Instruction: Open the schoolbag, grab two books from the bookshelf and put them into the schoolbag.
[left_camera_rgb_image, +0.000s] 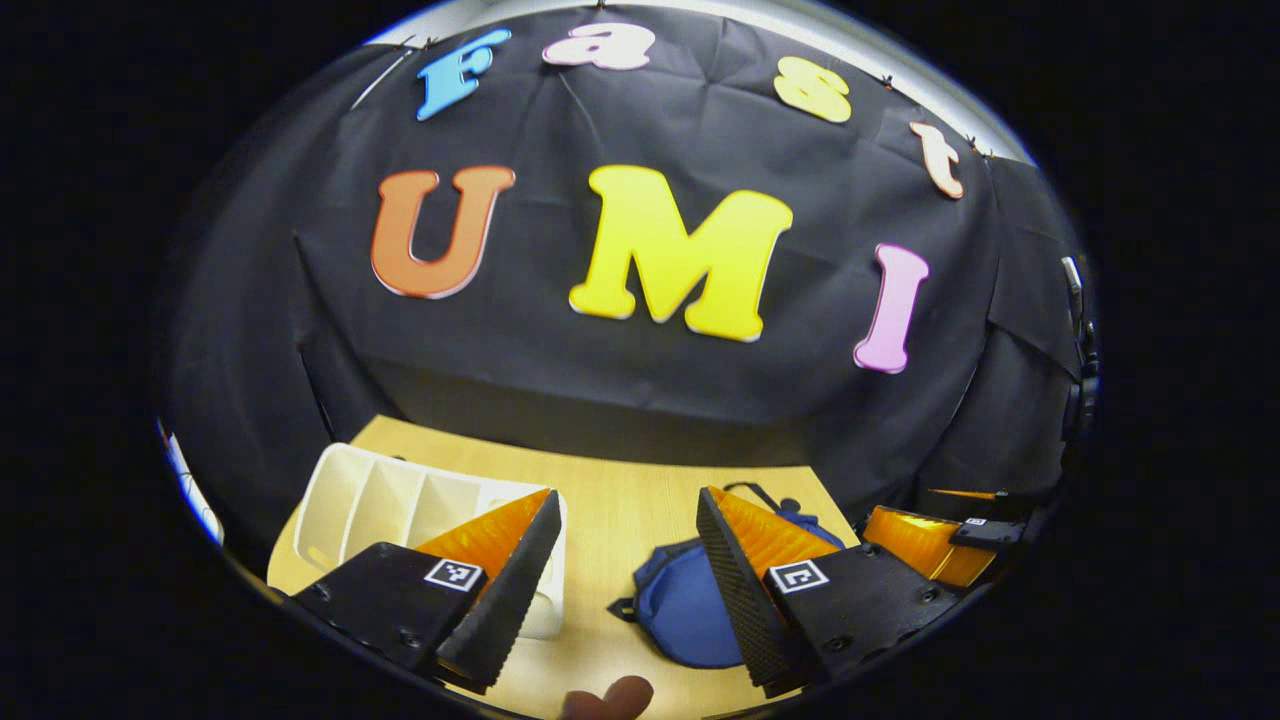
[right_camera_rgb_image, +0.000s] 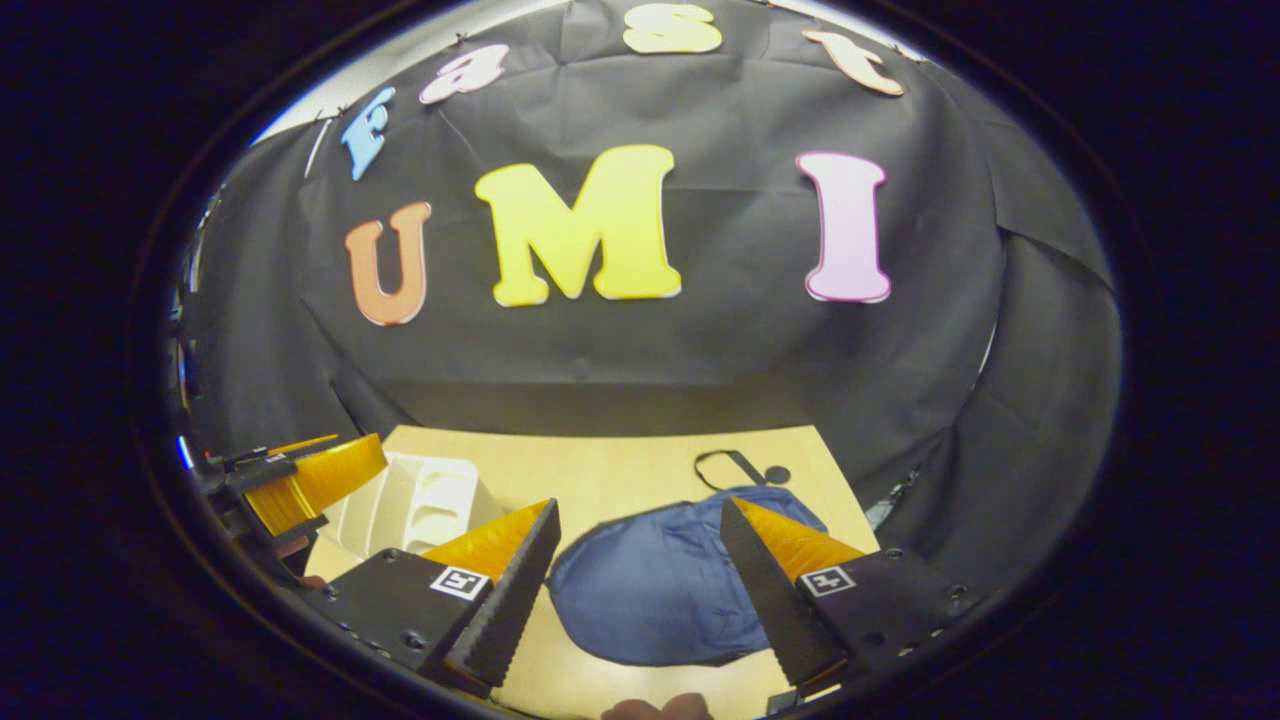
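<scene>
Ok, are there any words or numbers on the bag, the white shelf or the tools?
Schoolbag: no text to read.
White bookshelf: no text to read.
Left tool and right tool: square black-and-white marker patterns, no words or numbers.

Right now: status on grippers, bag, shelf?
Left gripper open, right gripper open, both holding nothing. Blue schoolbag flat on table, looks closed. White bookshelf beside it; books not discernible.

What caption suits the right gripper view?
Open right gripper hovering above a blue fabric schoolbag on the wooden table.
</scene>
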